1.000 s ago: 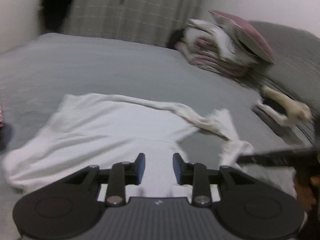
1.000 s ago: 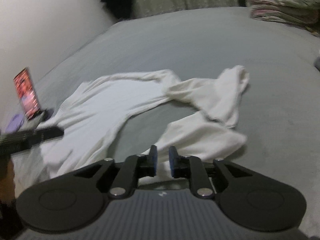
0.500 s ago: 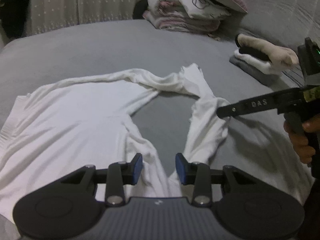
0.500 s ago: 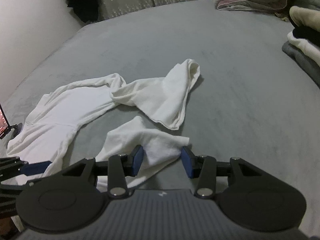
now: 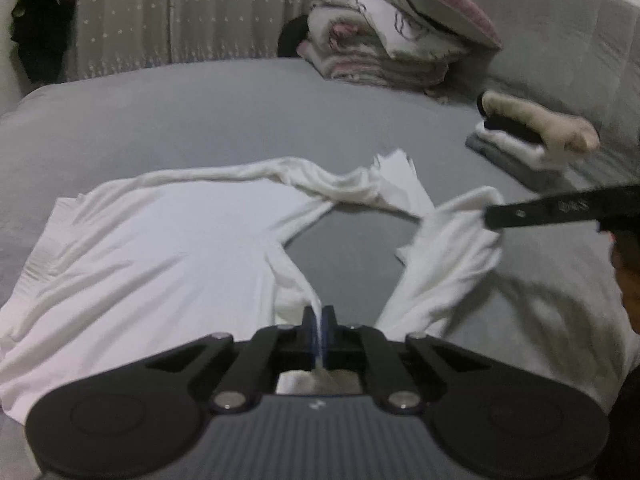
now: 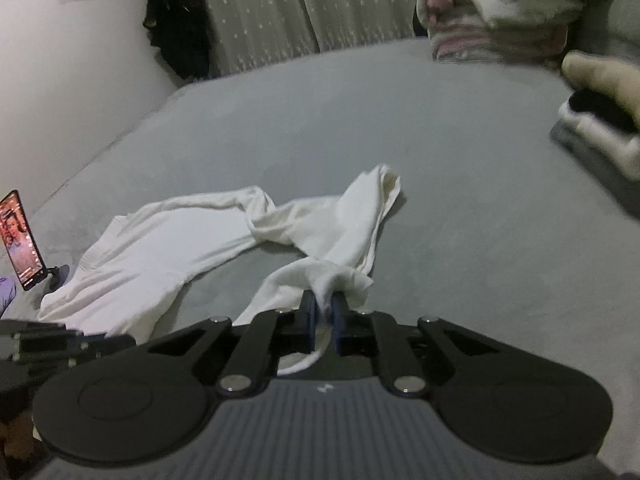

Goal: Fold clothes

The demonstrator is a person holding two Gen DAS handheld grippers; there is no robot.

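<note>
Pinching a ridge of cloth, my left gripper [image 5: 319,322] has its blue pads pressed together on the white long-sleeved cotton shirt [image 5: 160,248] near the underarm seam, where the body meets the near sleeve. The shirt lies spread on the grey bedspread [image 5: 200,120], body to my left, both sleeves trailing to the right. The far sleeve [image 5: 360,188] runs along the top edge and ends in a crumpled cuff. My right gripper [image 6: 323,312] is clamped on the end of the near sleeve [image 6: 316,276], the fabric bunched up between its pads and lifted slightly off the bed (the left view shows that finger only as a blurred black bar touching the cuff).

A stack of folded pink-and-white bedding with a pillow on top [image 5: 384,48] sits at the far side of the bed. A smaller pile of folded grey, white, black and beige clothes [image 5: 528,136] lies to the right, well apart from the shirt. A lit phone on a stand [image 6: 20,240] stands at the bed's left edge, near the shirt's hem.
</note>
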